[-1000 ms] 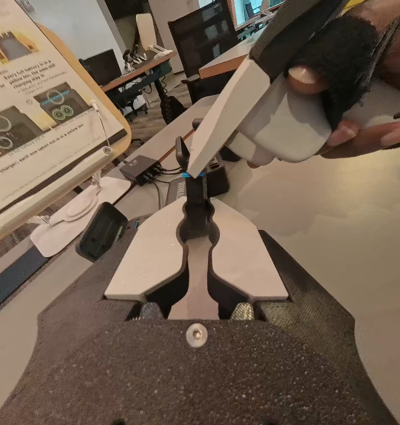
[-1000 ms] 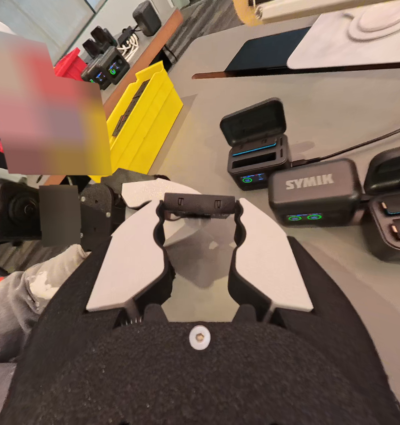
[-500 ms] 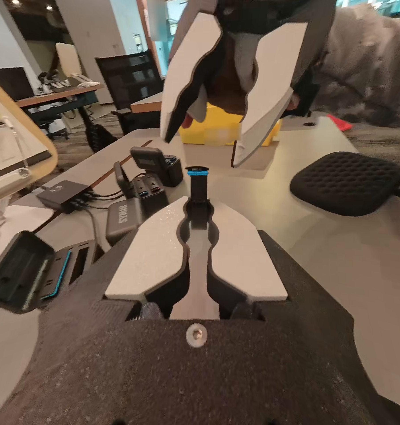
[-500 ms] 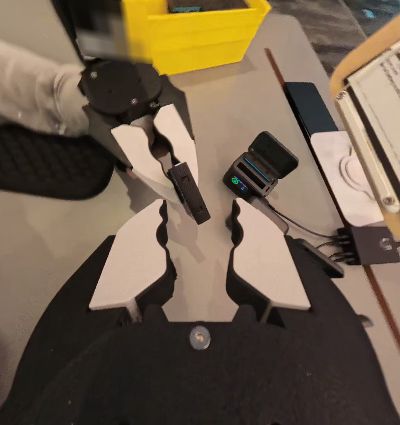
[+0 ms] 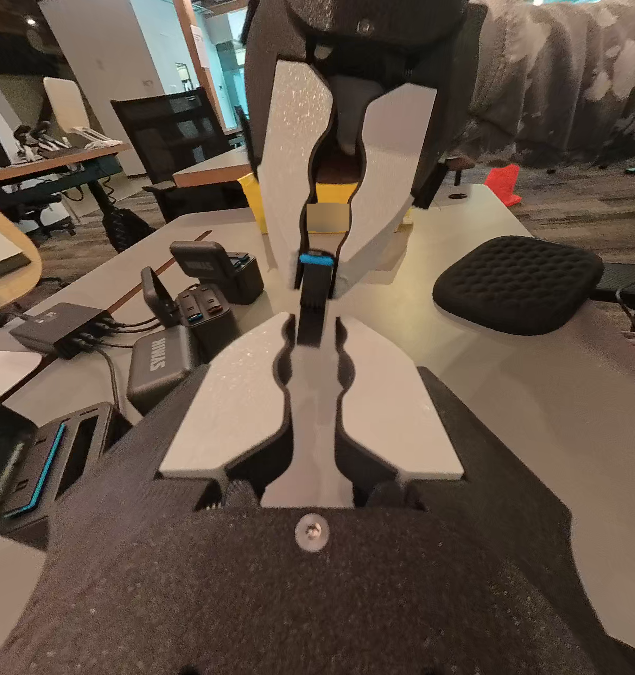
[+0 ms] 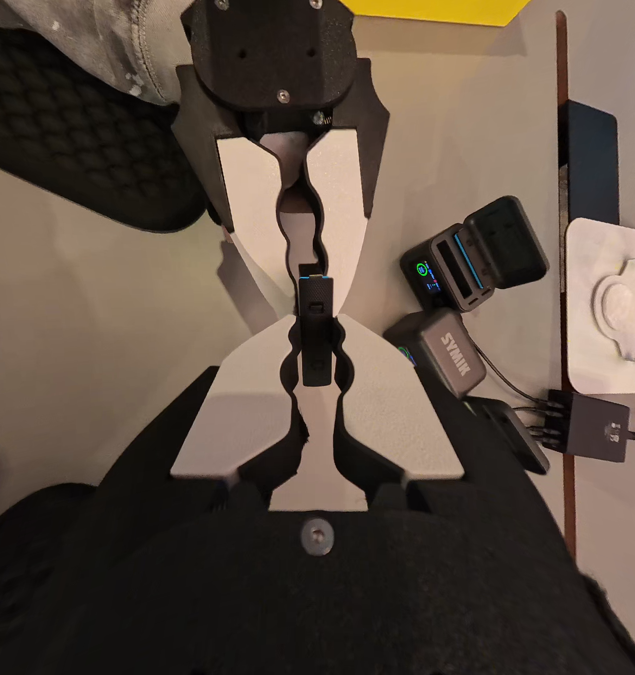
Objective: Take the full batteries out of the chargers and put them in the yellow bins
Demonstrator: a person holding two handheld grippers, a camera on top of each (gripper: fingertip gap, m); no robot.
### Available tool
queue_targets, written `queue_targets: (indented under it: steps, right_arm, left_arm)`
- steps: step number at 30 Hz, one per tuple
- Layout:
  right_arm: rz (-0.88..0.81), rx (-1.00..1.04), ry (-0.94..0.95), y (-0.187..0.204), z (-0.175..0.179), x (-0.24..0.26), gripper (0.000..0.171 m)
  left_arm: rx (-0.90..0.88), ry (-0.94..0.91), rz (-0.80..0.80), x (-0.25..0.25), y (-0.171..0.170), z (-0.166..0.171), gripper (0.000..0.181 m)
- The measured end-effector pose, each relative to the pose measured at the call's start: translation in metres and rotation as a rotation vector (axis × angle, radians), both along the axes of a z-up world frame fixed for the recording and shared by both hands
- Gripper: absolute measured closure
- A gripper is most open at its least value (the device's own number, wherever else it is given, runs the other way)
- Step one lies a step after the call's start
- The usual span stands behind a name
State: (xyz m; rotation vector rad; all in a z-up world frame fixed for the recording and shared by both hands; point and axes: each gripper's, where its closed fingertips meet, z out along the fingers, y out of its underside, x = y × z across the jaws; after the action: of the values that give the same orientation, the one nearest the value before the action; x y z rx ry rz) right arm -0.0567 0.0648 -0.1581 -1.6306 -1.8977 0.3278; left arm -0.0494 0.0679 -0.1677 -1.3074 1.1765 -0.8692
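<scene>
A black battery [image 5: 313, 292] with a blue end hangs in the air between both grippers above the grey table [image 5: 491, 401]. My right gripper [image 6: 316, 325] is shut on the battery [image 6: 316, 350]. In the left wrist view it [image 5: 315, 283] comes down from above onto the blue end. My left gripper [image 5: 314, 323] has its jaws slightly apart around the lower end, with a small gap beside the battery. The yellow bin [image 5: 252, 197] stands behind, mostly hidden by the right gripper. An open charger [image 6: 454, 270] shows a green-lit display, one battery and an empty slot.
Other chargers stand at the left: two open [image 5: 206, 317] [image 5: 231, 274], one closed [image 5: 158, 361], one close by [image 5: 52, 460]. Cables run to a black power hub [image 5: 56, 328]. A black padded mat [image 5: 517, 281] lies on the right. A person's sleeve [image 6: 125, 44] is behind the left gripper. The grippers are tip to tip, or close to it. The open charger [image 6: 454, 270] is about equally far from each gripper, around 15 centimeters. It is also in sight in the left wrist view [image 5: 82, 449].
The right gripper let go of a battery, swung over and closed on the blue-ended battery that the left gripper held up. The left jaws have widened slightly.
</scene>
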Motion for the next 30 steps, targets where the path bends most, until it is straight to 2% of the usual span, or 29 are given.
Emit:
queue_targets:
  steps: [2, 6, 12, 16, 19, 23, 30]
  right_arm:
    - [-0.015, 0.023, -0.02, 0.007, 0.006, 0.01, 0.156]
    - [-0.08, 0.108, -0.083, 0.035, 0.038, 0.055, 0.156]
    - [-0.292, 0.248, -0.281, 0.096, 0.101, 0.189, 0.156]
    - [-0.436, 0.248, -0.387, 0.118, 0.12, 0.281, 0.156]
    - [-0.499, 0.207, -0.446, 0.12, 0.114, 0.335, 0.156]
    - [-0.507, 0.108, -0.524, 0.107, 0.079, 0.386, 0.156]
    - [-0.466, -0.036, -0.591, 0.087, 0.004, 0.423, 0.156]
  left_arm:
    - [-0.013, -0.001, 0.032, -0.003, 0.007, -0.001, 0.151]
    - [-0.036, 0.005, 0.105, -0.01, 0.021, -0.005, 0.15]
    - [-0.068, 0.054, 0.177, -0.015, 0.036, -0.022, 0.152]
    - [-0.082, 0.049, 0.223, -0.02, 0.046, -0.025, 0.153]
    - [-0.084, 0.04, 0.269, -0.025, 0.053, -0.026, 0.155]
    - [-0.074, 0.035, 0.328, -0.032, 0.062, -0.026, 0.156]
    - [-0.056, 0.048, 0.381, -0.036, 0.068, -0.029, 0.158]
